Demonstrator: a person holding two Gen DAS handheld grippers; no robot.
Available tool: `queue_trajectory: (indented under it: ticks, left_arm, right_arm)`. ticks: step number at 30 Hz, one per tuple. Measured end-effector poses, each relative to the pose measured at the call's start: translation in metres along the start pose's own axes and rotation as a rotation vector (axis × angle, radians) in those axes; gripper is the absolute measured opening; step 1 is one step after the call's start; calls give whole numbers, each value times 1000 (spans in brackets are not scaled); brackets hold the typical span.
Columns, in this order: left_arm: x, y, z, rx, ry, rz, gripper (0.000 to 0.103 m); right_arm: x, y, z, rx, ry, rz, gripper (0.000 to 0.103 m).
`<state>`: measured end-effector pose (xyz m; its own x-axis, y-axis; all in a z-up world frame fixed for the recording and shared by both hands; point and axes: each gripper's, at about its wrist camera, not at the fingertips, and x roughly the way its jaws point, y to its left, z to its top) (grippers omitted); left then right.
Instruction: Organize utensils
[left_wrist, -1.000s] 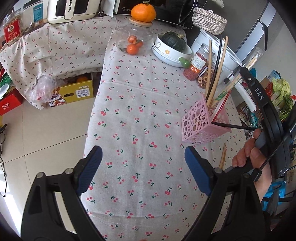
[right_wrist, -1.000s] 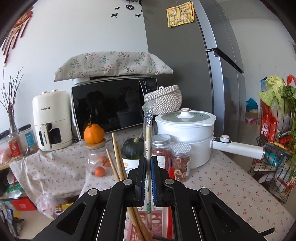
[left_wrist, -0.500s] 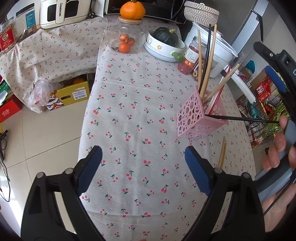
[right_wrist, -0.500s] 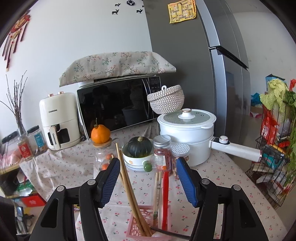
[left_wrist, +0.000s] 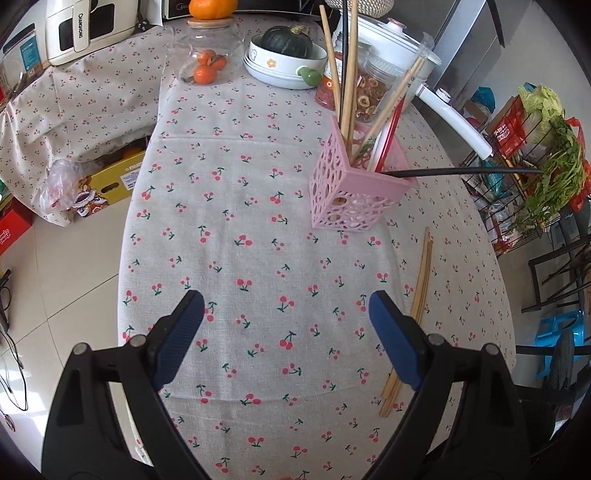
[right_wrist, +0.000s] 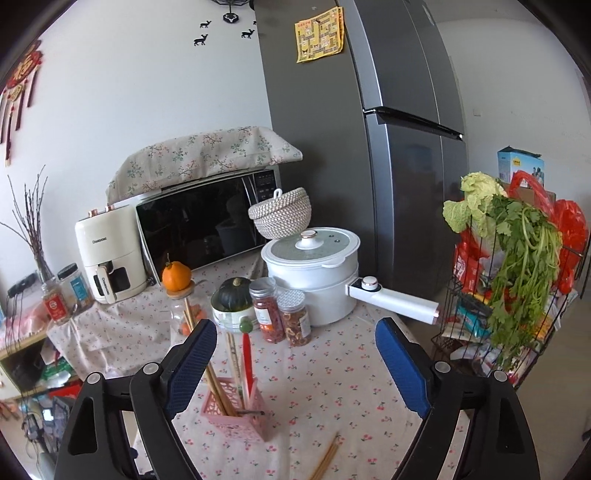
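The pink perforated holder is light and already top-heavy: long wooden chopsticks, a red utensil and a black chopstick that leans almost flat out to the right over its rim. A careless sweep of either tongs past that black stick could lever the holder over or flick the stick onto the floor. The last loose pair of wooden chopsticks lies flat on the cloth of the tabletop, near and right of the holder; pinching thin sticks off soft fabric risks snagging the cloth or catching only one of the two.

The left tongs hang over the near middle of the tabletop, spread wide and holding nothing, their right finger just beside the loose pair. The right tongs are likewise spread and empty, above the holder, with the loose pair below them.
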<state>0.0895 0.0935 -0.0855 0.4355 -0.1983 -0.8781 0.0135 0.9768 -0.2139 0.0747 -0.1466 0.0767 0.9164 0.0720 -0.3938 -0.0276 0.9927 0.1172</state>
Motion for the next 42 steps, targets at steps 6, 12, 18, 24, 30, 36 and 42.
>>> queue_trajectory:
  ticks: [6, 12, 18, 24, 30, 36, 42]
  left_arm:
    - [7, -21, -8, 30, 21, 9, 91]
    - [26, -41, -11, 67, 60, -10, 91]
    - [45, -58, -10, 64, 98, -73, 91]
    - [58, -79, -6, 86, 118, -141, 86]
    - [80, -98, -6, 101, 182, -261, 38]
    - [101, -125, -8, 193, 197, -275, 12]
    - [108, -135, -9, 254, 184, -253, 12]
  right_arm:
    - [5, -43, -26, 49, 100, -33, 90]
    - [43, -66, -63, -7, 316, -67, 91]
    - [76, -85, -98, 10, 496, -27, 91]
    - [101, -102, -126, 47, 687, 5, 91]
    - [119, -128, -149, 187, 821, 32, 91]
    - [122, -144, -149, 265, 841, 46, 91]
    - [124, -151, -146, 272, 839, 47, 91]
